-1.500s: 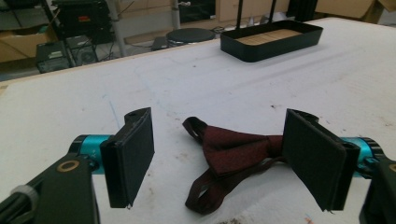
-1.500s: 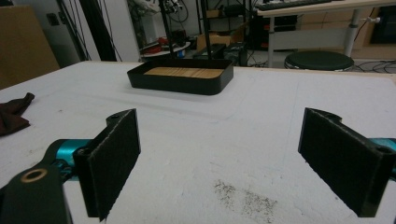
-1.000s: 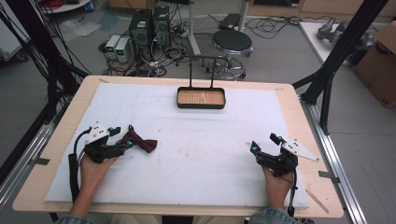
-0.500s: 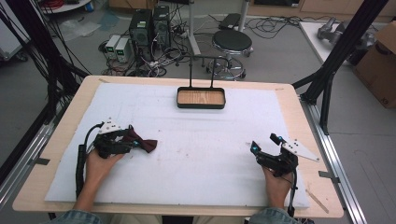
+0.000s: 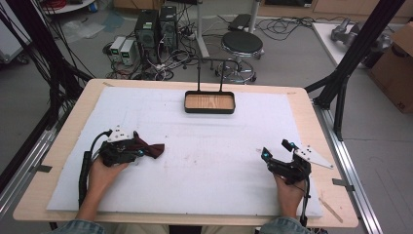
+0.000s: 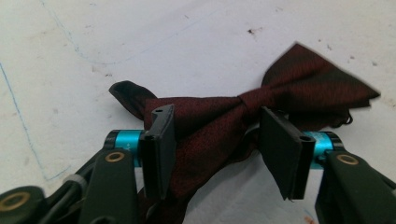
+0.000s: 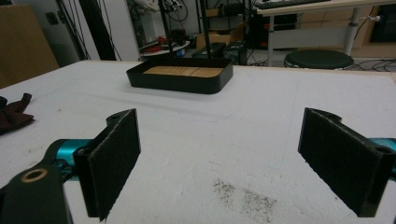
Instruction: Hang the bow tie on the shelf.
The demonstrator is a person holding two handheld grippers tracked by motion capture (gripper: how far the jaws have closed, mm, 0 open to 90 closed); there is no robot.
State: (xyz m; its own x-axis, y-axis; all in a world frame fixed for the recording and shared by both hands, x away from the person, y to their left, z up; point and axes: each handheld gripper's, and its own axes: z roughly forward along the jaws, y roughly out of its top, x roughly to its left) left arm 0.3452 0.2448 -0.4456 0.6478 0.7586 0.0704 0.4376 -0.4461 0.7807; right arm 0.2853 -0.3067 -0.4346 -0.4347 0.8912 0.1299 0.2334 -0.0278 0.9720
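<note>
A dark red bow tie (image 5: 152, 148) lies flat on the white mat at the left. My left gripper (image 5: 138, 151) lies low over its near wing, held by the person's left hand. In the left gripper view the bow tie (image 6: 308, 79) runs between the two black pads, and the left gripper (image 6: 217, 133) has just been closing around it. A gap still shows beside the right pad, so the jaws stand open around the cloth. My right gripper (image 5: 275, 149) rests at the right of the mat. In its own view the right gripper (image 7: 219, 140) is wide open with nothing between the pads.
A black tray (image 5: 209, 110) with a wooden floor stands at the far middle of the mat, and the right gripper view shows the tray (image 7: 177, 83) ahead. Bare wooden table edge (image 5: 58, 141) borders the mat. A stool and computer boxes stand on the floor beyond.
My left gripper has slid right onto the bow tie, and its jaws have narrowed around the cloth. The right gripper has stayed where it was.
</note>
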